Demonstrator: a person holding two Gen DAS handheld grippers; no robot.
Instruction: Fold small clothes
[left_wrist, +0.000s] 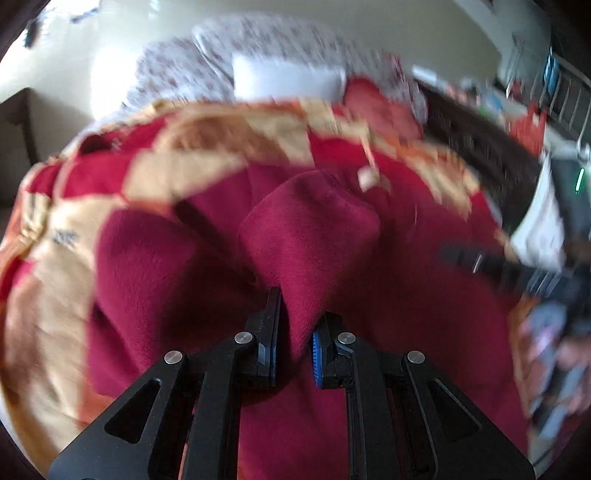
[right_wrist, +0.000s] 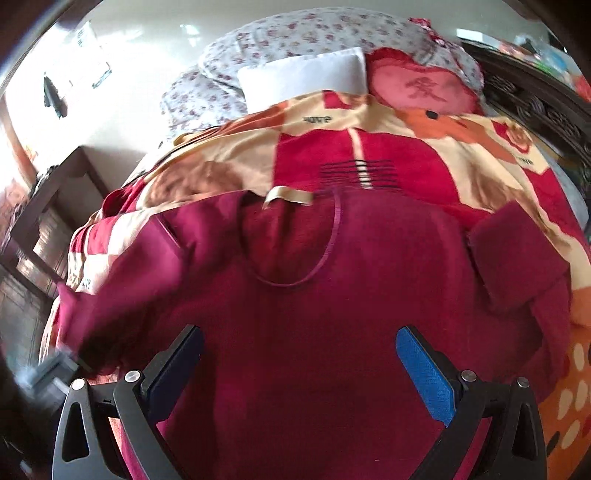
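Observation:
A dark red fleece top (right_wrist: 332, 314) lies spread on a bed, neckline (right_wrist: 295, 258) toward the pillows, its right sleeve (right_wrist: 517, 258) folded back. In the left wrist view my left gripper (left_wrist: 297, 325) is shut on a raised fold of the same red top (left_wrist: 310, 236), which stands up between the pads. The picture there is blurred. In the right wrist view my right gripper (right_wrist: 299, 369) is open wide over the body of the top, nothing between its fingers. At the left edge the blurred left gripper (right_wrist: 51, 369) holds the left sleeve.
The top rests on a red and cream patterned blanket (right_wrist: 424, 155). A white pillow (right_wrist: 303, 74), a red cushion (right_wrist: 421, 88) and a flowered quilt (right_wrist: 295, 33) lie at the head. A dark carved headboard (right_wrist: 535, 110) is right, wooden furniture (right_wrist: 40, 229) left.

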